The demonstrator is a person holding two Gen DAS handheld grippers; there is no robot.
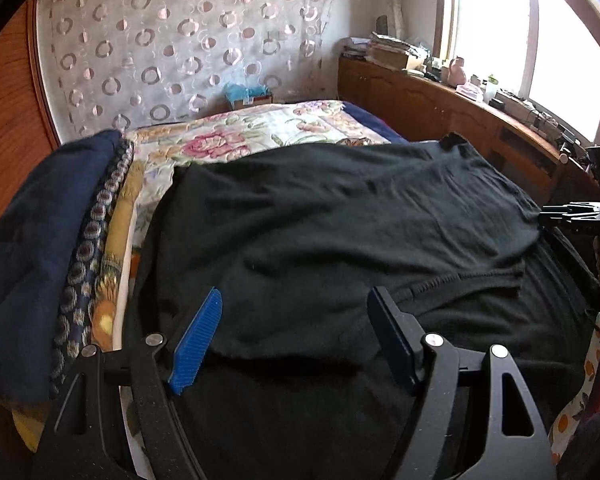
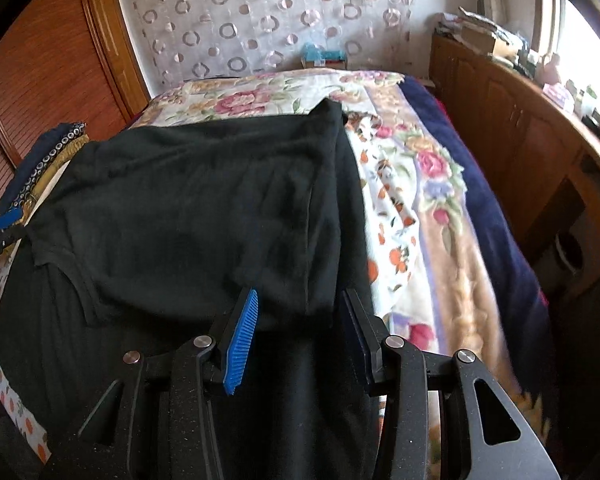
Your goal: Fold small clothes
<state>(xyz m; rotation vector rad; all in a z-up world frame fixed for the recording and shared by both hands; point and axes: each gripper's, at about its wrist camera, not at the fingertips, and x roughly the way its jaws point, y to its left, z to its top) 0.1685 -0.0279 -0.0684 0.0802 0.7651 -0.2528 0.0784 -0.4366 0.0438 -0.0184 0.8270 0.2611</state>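
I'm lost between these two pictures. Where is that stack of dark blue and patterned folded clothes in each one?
Left wrist view: the stack of folded clothes fills the left edge, beside the black garment.
Right wrist view: the same stack is a small pile at the far left, behind the black garment's corner.
Shared landmark: the circle-patterned curtain behind the bed.
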